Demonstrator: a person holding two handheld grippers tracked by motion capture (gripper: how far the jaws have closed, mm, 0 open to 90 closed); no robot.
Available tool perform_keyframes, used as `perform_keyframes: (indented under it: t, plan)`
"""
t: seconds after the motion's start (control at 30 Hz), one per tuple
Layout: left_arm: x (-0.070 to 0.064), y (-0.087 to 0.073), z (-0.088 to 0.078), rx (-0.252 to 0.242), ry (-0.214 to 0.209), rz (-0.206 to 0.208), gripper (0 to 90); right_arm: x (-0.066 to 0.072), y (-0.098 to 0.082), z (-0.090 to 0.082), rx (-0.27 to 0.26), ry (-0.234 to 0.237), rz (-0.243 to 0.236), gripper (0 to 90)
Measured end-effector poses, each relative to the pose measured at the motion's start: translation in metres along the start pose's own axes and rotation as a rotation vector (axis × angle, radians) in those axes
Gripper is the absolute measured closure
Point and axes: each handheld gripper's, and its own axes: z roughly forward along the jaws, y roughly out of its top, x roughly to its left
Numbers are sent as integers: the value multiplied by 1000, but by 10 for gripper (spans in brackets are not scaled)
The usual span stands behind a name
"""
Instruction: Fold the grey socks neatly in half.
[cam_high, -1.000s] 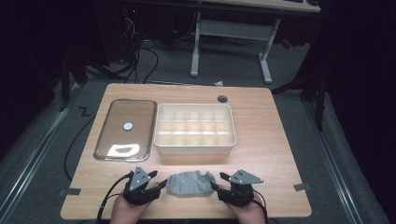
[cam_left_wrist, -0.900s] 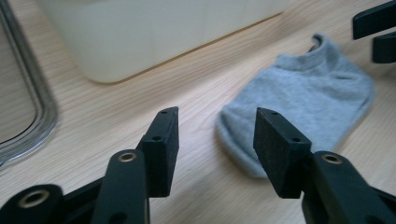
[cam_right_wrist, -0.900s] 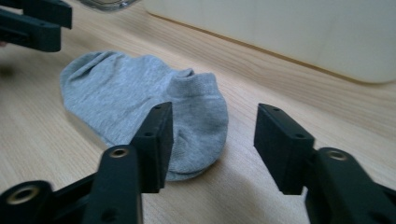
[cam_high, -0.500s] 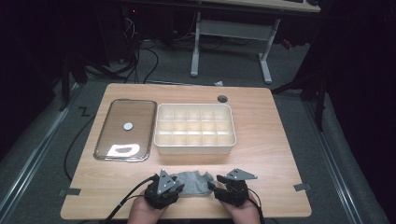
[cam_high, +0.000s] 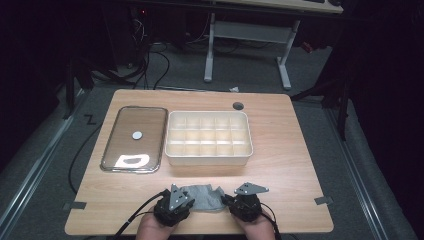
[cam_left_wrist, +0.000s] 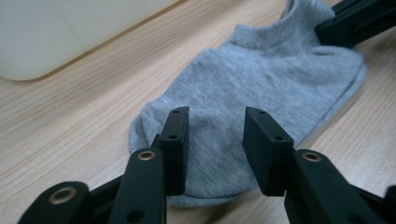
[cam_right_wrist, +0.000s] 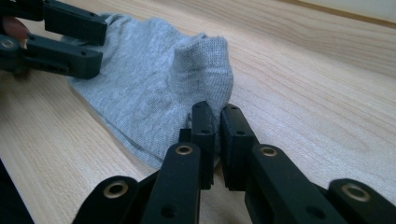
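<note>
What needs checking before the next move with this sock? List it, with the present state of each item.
1. Right gripper pinching the grey sock: ok. Its jaws have just been closing and stand shut on a raised fold of fabric.
2. Left gripper gripping the sock: not ok. Its jaws stand apart over the sock's end, with the pads not pressing on it.
3. Sock lying on the table, clear of its near edge: ok.
4. Divided tray open, with its compartments bare: ok. The lid lies flat beside it.
5. Path from sock to tray free of clutter: ok.
6. One sock or a stacked pair: cannot tell.
</note>
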Motion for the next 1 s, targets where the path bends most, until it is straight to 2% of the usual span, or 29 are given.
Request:
perform_keyframes:
  t: [0.07, 0.1, 0.13, 0.2, 0.27, 0.33, 0.4, 0.53, 0.67, 0.83, 0.93, 1.0]
  plan:
    - [-3, 11, -2, -41, -20, -9, 625, 1, 0, 0, -4, 1, -5, 862]
    - [-5, 15, -1, -46, -32, -5, 648, 2, 0, 0, -3, 0, -9, 862]
    - [-10, 23, 4, -40, -62, 10, 687, 1, 0, 0, -3, -1, -10, 862]
    - [-15, 27, 12, -24, -54, 25, 740, 2, 0, -1, -9, 1, -3, 862]
    - [-18, 28, 26, 33, -54, 27, 795, 1, 0, -2, -19, 2, -4, 864]
    - [-22, 27, 36, 64, -53, 33, 819, -1, 0, -5, -25, 13, 4, 864]
    - [-26, 27, 40, 50, -36, 41, 832, -4, 0, -9, -49, 34, 26, 865]
    - [-34, 32, 45, 55, -21, 64, 831, -12, -1, -18, -102, 87, 84, 867]
    - [-42, 34, 49, 45, 2, 88, 829, -14, 1, -24, -150, 110, 97, 870]
    - [-50, 36, 53, 37, 32, 108, 822, -12, 6, -30, -181, 107, 84, 872]
    - [-47, 39, 50, 36, 18, 87, 759, -13, 7, -30, -178, 95, 73, 872]
    - [-35, 39, 36, -11, 12, 48, 708, -14, 7, -31, -177, 86, 73, 871]
